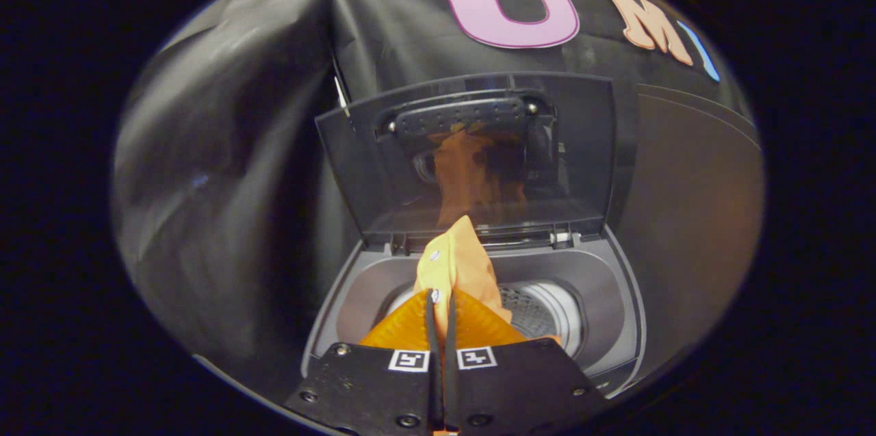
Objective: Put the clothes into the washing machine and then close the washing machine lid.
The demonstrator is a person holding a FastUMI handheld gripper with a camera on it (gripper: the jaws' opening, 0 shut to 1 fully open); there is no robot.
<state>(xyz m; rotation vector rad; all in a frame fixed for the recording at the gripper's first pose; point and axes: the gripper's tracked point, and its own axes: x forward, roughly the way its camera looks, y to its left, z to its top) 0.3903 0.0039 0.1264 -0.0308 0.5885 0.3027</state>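
Gripper (441, 306) holding orange cloth (457, 272) over an open washing machine (616, 326)
Both fingers pinch the cloth, bunched just ahead above the drum (547, 309); the lid (602, 148) stands upright beyond

An orange garment (457, 270) with small white snaps stood bunched in a peak over the washer (616, 326), pinched at its lower part between the fingers of the gripper (441, 306), which were closed on it. The grey top-loading washer had its metal drum exposed. Its tinted lid (472, 155) stood raised upright at the back, mirroring the orange cloth.
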